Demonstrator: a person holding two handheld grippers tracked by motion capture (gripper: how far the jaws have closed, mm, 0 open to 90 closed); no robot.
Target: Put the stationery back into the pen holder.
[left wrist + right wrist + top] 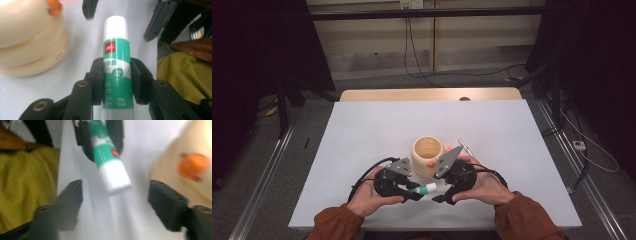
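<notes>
A green and white glue stick [424, 189] lies level just above the white table, near its front edge. My left gripper [116, 72] is shut on the stick's green middle [116, 62], its pads pressing both sides. The white cap end points at my right gripper [115, 195], which stands open, its jaws wide on either side of the cap [115, 180] and not touching it. In the high view the left gripper [412, 192] and right gripper [439, 192] face each other in front of the cup.
A cream wooden cup [428, 156] stands just behind the grippers, with a small orange ball [430, 164] on its near side. A pen [464, 146] lies to the cup's right. The table's front edge [437, 227] runs close under the forearms.
</notes>
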